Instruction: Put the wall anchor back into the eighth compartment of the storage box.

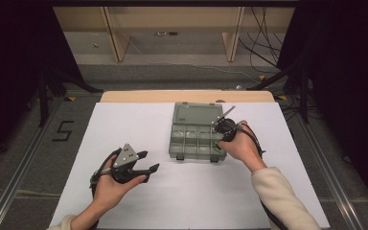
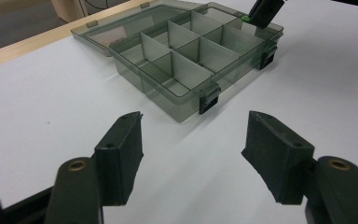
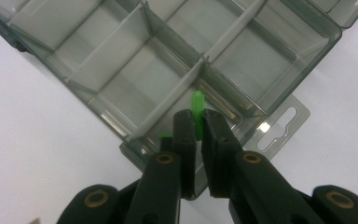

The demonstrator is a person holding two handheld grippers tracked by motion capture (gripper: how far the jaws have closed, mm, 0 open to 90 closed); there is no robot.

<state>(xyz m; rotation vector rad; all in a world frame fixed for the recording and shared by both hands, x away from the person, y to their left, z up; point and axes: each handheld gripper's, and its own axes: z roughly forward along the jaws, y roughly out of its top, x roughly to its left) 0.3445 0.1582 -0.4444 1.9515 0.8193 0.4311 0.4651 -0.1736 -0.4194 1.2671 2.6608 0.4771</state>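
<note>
The white table top [image 1: 139,129] spans the centre of the high view, with a wooden edge at its far side and dark floor around it. At centre frame lies the open, smoke-grey compartment box [image 1: 197,135], lid folded back toward the top of the frame. The left gripper [image 1: 143,162], lower left of centre, rests clear of the box with jaws spread wide and nothing between them. The right gripper [image 1: 220,138] is at the box's right end. The right gripper view adds detail: the jaws are nearly closed, pinching a small green piece [image 3: 197,108] above a corner compartment. The left gripper view shows the box's two black latches [image 2: 209,103].
</note>
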